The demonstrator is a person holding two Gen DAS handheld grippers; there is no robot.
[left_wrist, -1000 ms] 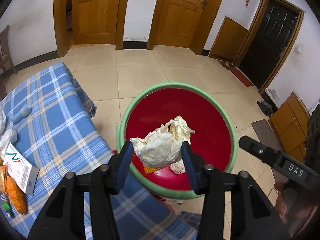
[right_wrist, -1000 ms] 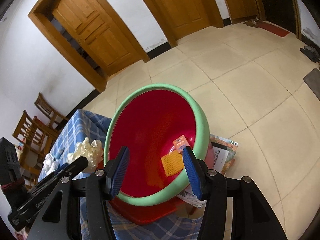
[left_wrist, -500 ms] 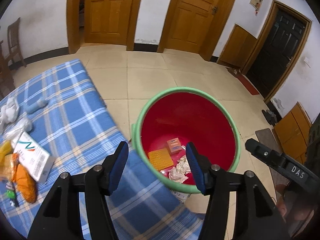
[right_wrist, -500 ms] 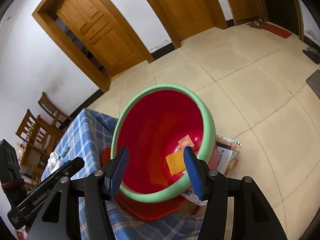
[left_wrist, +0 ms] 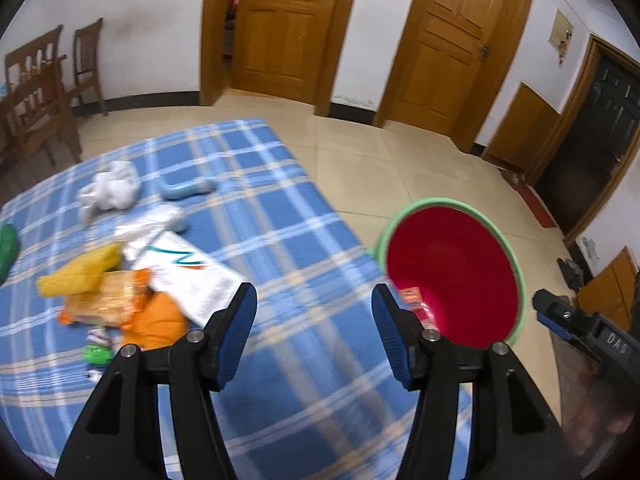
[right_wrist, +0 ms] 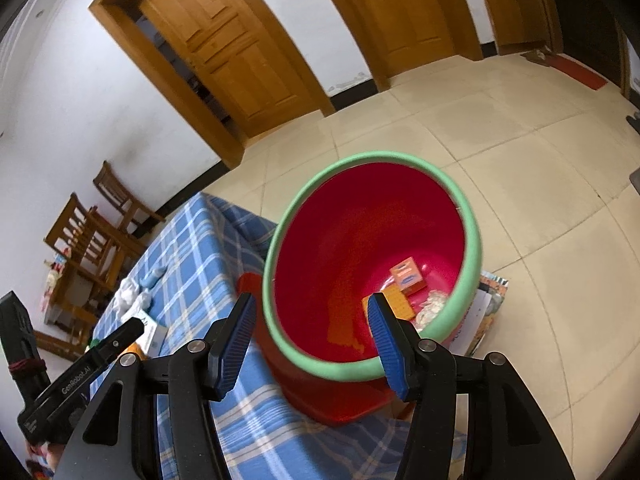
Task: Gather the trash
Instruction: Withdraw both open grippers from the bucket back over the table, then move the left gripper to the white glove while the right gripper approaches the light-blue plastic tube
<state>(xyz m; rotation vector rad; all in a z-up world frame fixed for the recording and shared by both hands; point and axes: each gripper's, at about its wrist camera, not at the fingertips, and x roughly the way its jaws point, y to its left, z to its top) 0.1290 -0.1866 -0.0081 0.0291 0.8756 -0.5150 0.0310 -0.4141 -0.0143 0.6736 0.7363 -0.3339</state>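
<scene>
A red bucket with a green rim [left_wrist: 452, 268] [right_wrist: 372, 264] stands on the floor by the table's edge and holds an orange packet [right_wrist: 407, 278], a yellow piece and crumpled paper. My left gripper [left_wrist: 314, 338] is open and empty above the blue checked tablecloth [left_wrist: 280, 240]. Trash lies to its left: a white box [left_wrist: 188, 276], orange wrappers [left_wrist: 120, 308], a yellow wrapper [left_wrist: 80, 274], white tissue [left_wrist: 110, 192], a blue tube [left_wrist: 188, 190]. My right gripper [right_wrist: 310, 346] is open and empty, just above the bucket's near rim.
Wooden chairs [left_wrist: 36, 96] stand at the far left beyond the table. Wooden doors [left_wrist: 288, 28] line the back wall. A green object [left_wrist: 7, 246] lies at the table's left edge. Magazines [right_wrist: 486, 312] lie on the floor under the bucket.
My left gripper let a crumpled white paper fall into the bucket, then swung left over the table towards the remaining trash. My right gripper stayed open over the bucket.
</scene>
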